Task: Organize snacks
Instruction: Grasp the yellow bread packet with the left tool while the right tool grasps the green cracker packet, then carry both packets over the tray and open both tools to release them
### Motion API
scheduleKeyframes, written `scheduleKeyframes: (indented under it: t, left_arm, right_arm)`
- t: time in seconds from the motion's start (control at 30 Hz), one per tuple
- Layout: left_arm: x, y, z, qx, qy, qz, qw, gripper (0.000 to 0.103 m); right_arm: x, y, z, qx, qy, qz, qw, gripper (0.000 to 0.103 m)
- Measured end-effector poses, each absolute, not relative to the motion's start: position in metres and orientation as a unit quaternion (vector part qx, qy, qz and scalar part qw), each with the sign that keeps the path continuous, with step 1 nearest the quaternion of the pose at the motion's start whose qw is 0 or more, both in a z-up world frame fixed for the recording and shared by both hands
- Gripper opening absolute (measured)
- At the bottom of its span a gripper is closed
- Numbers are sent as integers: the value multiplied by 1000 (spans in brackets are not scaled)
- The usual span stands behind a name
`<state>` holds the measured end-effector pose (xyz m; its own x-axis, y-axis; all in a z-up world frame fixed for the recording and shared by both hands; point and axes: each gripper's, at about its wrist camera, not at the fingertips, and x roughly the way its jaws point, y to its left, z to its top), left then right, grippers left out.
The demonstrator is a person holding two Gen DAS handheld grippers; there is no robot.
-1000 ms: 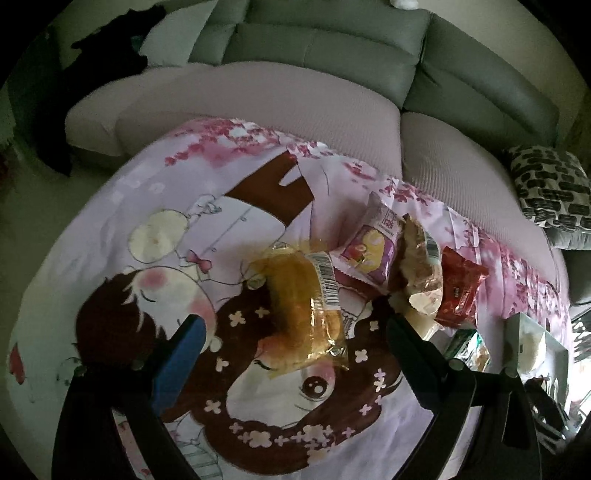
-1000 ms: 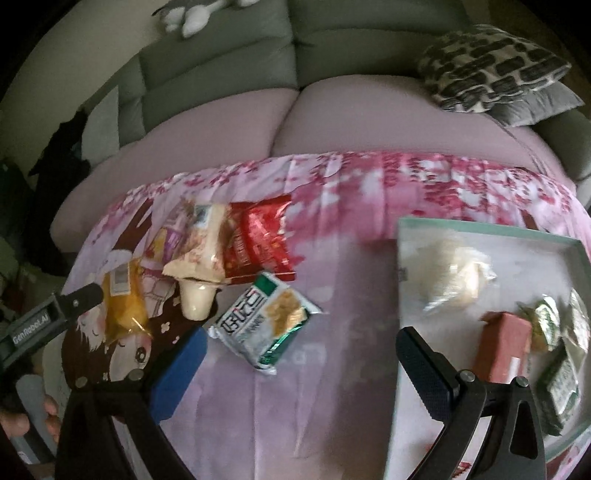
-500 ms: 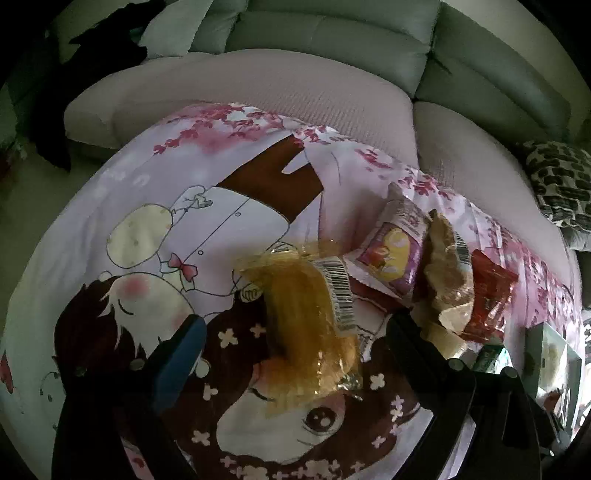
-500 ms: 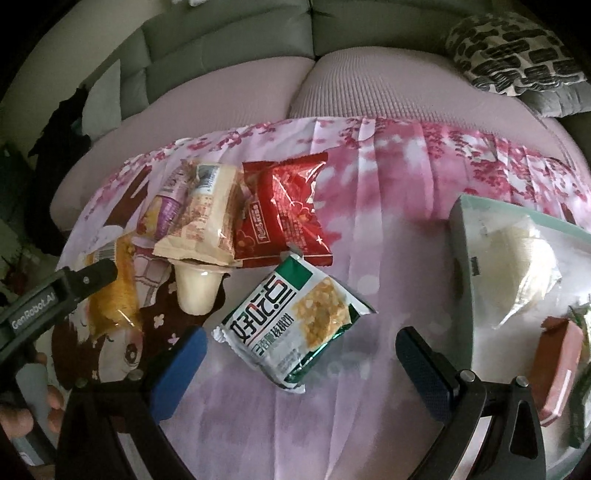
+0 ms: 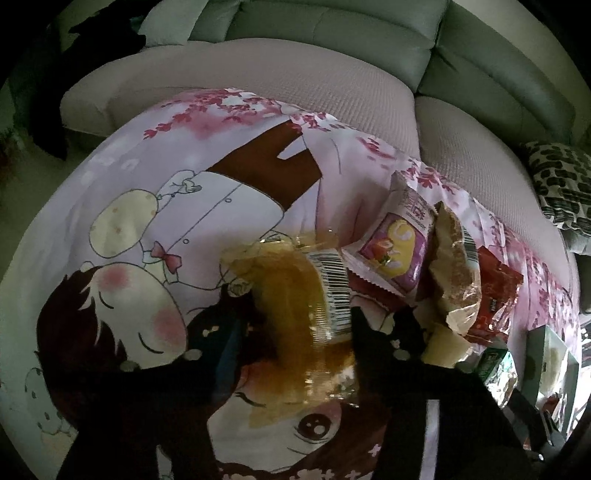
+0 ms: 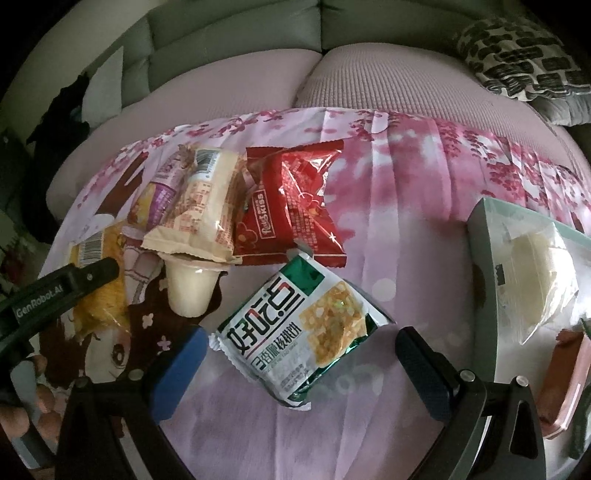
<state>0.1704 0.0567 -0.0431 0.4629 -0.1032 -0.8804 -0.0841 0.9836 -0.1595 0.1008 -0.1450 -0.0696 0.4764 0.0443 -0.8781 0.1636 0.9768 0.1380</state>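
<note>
The left gripper [image 5: 291, 332] has just been closing its fingers onto the clear-wrapped yellow cake packet [image 5: 295, 295] between them, pads at its sides. Just right lie a purple-and-yellow snack pouch [image 5: 399, 240], a beige crinkled packet [image 5: 458, 273] resting on a white plastic cup [image 6: 188, 288], and a red foil pouch [image 6: 291, 206]. The right gripper [image 6: 299, 350] stands wide open around the green-and-white cracker packet [image 6: 295, 332], not touching it. Right of its fingers sits a pale tray [image 6: 484, 251]. A pink cartoon-printed cloth [image 6: 399, 206] covers the table; a grey sofa [image 5: 332, 33] lies beyond.
</note>
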Motion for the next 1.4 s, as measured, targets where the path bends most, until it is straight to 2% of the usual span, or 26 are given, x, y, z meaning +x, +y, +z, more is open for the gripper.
scheduleKeyframes:
  t: [0.17, 0.63, 0.67, 1.4]
  left_arm:
    - [169, 55, -41, -88, 519, -7, 850, 45]
    - [157, 56, -30, -81, 520, -6, 850, 43]
    - [156, 56, -28, -82, 518, -6, 852, 43]
    - [131, 51, 14, -80, 474, -18, 877, 42]
  right_arm:
    - [99, -144, -67, 97, 509, -32, 855, 81]
    - [88, -152, -61, 114, 506, -35, 855, 67]
    - [88, -152, -61, 114, 505, -36, 855, 62]
    - [55, -164, -14, 143, 464, -45, 873, 59]
